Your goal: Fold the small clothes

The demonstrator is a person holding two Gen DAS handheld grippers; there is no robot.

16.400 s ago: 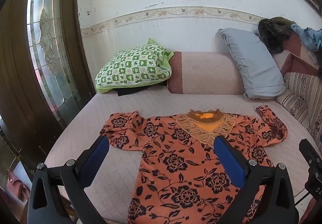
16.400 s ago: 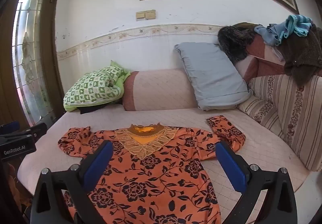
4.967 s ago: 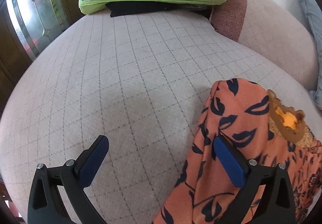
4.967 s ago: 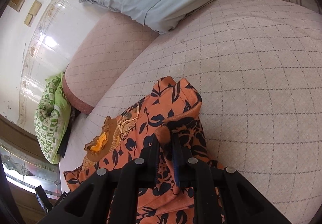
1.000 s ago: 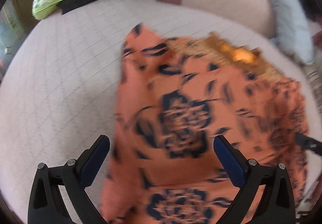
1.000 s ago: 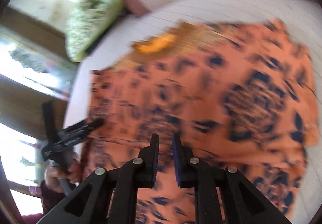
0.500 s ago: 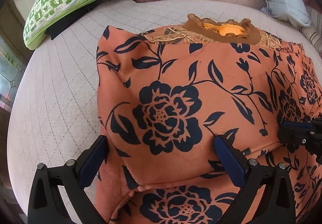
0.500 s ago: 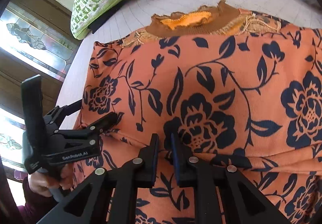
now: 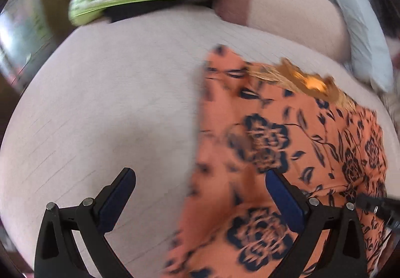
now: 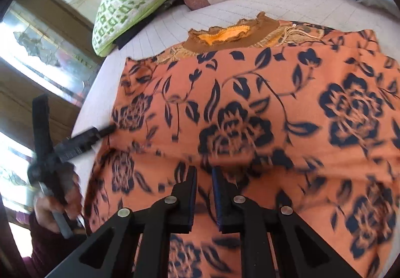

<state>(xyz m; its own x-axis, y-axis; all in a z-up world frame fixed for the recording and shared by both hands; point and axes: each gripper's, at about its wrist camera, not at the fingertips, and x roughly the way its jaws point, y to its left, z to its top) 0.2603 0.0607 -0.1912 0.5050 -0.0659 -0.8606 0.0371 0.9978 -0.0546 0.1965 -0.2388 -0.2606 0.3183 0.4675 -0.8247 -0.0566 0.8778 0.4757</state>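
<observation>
The orange floral blouse [image 10: 250,108] lies on a quilted pinkish-beige mattress [image 9: 112,103], its sleeves folded in so the cloth forms a rough rectangle, with the brown frilled collar [image 10: 232,35] at the far end. Beyond the collar, a green-and-white patterned pillow [image 10: 130,0] rests on a dark folded item at the head of the mattress; to the right of that pillow sits a beige bolster with a reddish-brown end [image 9: 282,5], and right of the bolster leans a pale grey-blue pillow [image 9: 355,35]. Left of the blouse, past the mattress edge, stands a wooden door with leaded glass [image 10: 37,48]. Nothing lies across the blouse itself. No writing can be read; the left wrist view is smeared by motion blur.

The left hand-held gripper [image 9: 200,198] has its blue-padded jaws spread wide with nothing between them; it hangs over the left edge of the blouse, one finger above bare mattress and the other above the cloth. In the right wrist view a hand [image 10: 53,205] grips its handle at the blouse's left edge.

The right hand-held gripper [image 10: 203,183] has its jaws drawn nearly together above the near middle of the blouse, by a horizontal fold; whether any cloth is pinched between them cannot be told.
</observation>
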